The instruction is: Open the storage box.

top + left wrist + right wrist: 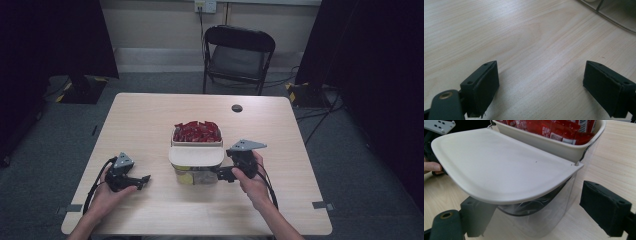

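At mid-surface [150, 120] I saw the clear container [544, 215], its cream tray [554, 143] full of red packets [554, 128], cream lid [499, 170] over the front. My right gripper [226, 173] straddled it, fingers wide; my left gripper [145, 179] rested apart, fingers wide, empty.

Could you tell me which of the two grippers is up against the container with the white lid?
The right gripper: its open jaws sit at the lidded clear container, while the left gripper rests apart on the bare table, jaws open around nothing.
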`<action>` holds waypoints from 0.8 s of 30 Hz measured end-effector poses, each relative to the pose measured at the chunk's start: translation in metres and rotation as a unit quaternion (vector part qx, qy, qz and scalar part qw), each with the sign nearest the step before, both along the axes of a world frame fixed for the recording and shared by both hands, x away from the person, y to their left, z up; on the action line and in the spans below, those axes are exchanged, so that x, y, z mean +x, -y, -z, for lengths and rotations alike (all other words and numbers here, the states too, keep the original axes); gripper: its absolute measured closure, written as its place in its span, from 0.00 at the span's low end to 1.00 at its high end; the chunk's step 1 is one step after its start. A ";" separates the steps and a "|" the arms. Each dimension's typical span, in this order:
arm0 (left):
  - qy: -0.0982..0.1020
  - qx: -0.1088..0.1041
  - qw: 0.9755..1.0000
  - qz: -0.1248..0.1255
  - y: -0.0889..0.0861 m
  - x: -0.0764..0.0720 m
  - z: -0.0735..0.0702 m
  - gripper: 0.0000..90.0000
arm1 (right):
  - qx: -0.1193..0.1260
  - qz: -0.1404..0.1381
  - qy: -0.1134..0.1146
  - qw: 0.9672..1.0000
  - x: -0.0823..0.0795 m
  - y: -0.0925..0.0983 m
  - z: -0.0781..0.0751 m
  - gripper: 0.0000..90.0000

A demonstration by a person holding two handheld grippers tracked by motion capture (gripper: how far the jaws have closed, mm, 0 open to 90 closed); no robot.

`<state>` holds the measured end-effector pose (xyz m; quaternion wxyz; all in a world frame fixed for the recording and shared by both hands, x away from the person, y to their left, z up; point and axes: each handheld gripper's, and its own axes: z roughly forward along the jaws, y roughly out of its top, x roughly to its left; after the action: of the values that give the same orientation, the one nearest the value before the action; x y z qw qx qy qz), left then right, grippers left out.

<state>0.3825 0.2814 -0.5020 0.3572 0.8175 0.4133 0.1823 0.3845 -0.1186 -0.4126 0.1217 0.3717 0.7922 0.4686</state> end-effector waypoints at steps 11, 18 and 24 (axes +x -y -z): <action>0.000 0.000 1.000 0.000 0.000 0.000 0.000 0.14 | 0.011 0.008 0.003 1.000 0.009 0.009 -0.011 0.16; 0.000 0.000 1.000 0.000 0.000 0.000 0.000 0.14 | 0.014 0.003 0.003 1.000 0.013 0.008 -0.013 0.16; 0.000 -0.001 1.000 0.000 0.000 0.000 0.000 0.14 | 0.009 0.003 0.009 1.000 0.019 0.007 -0.020 0.16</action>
<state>0.3825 0.2814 -0.5021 0.3575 0.8173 0.4137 0.1819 0.4036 -0.1252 -0.3925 0.1268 0.3705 0.7858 0.4787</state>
